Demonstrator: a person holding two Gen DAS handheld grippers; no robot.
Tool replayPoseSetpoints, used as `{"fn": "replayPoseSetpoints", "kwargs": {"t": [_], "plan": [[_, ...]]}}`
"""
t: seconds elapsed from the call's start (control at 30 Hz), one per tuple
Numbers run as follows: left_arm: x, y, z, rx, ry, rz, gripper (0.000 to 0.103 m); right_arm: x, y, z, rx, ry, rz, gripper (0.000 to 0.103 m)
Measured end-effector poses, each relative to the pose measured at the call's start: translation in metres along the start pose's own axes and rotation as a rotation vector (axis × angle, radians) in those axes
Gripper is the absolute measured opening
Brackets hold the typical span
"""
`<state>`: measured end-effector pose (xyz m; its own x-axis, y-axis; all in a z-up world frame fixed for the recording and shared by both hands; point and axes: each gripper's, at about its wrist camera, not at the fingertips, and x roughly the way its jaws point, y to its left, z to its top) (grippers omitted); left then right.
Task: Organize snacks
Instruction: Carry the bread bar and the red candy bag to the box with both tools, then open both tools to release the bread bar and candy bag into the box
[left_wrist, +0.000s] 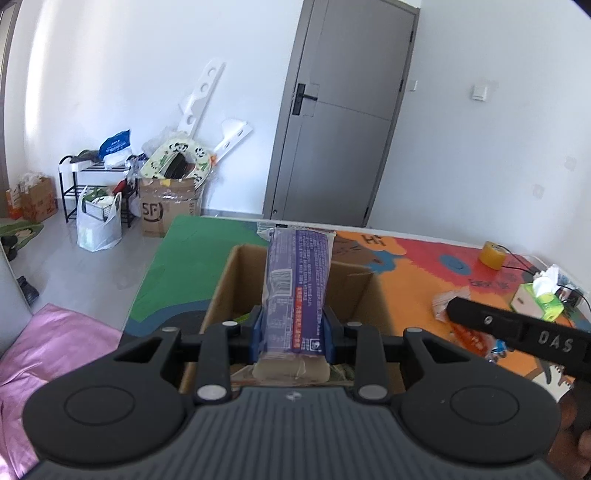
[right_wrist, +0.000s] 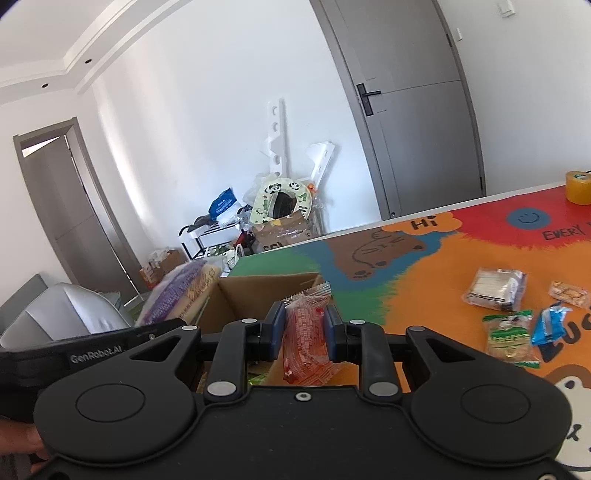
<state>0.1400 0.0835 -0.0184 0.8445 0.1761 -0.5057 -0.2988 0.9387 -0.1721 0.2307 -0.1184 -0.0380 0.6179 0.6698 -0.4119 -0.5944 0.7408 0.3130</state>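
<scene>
We had the left gripper (left_wrist: 293, 328) clamped on the purple packet (left_wrist: 295, 280) above the cardboard box (left_wrist: 236, 280), the right gripper (right_wrist: 304, 328) on the orange packet (right_wrist: 306, 332) beside it — best lowered well inside before letting go.

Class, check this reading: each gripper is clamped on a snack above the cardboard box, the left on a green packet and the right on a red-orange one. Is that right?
One error: the left gripper holds a purple packet, not a green one, as the left wrist view shows. The rest stands: the right gripper grips the red-orange packet by the cardboard box.
</scene>
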Motion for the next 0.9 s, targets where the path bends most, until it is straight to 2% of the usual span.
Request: {"fn": "replayPoseSetpoints", "kwargs": {"t": [0.37, 0.67, 0.73, 0.8, 0.83, 0.9], "plan": [[0.012, 0.024, -0.003, -0.01, 0.044, 0.044, 0.034, 0.022, 0.024, 0.001, -0.033, 0.033, 0.029, 0.024], [0.001, 0.036, 0.0, -0.046, 0.024, 0.041, 0.037, 0.041, 0.041, 0.003, -0.049, 0.058, 0.045, 0.024], [0.0, 0.036, 0.001, -0.048, 0.022, 0.039, 0.04, 0.044, 0.045, 0.003, -0.052, 0.066, 0.056, 0.028], [-0.001, 0.036, 0.001, -0.045, 0.022, 0.031, 0.043, 0.043, 0.047, 0.002, -0.055, 0.063, 0.054, 0.039], [-0.001, 0.035, 0.001, -0.042, 0.024, 0.026, 0.043, 0.041, 0.047, 0.002, -0.055, 0.057, 0.049, 0.041], [0.0, 0.034, 0.0, -0.044, 0.031, 0.024, 0.052, 0.036, 0.045, 0.002, -0.051, 0.057, 0.041, 0.045]]}}
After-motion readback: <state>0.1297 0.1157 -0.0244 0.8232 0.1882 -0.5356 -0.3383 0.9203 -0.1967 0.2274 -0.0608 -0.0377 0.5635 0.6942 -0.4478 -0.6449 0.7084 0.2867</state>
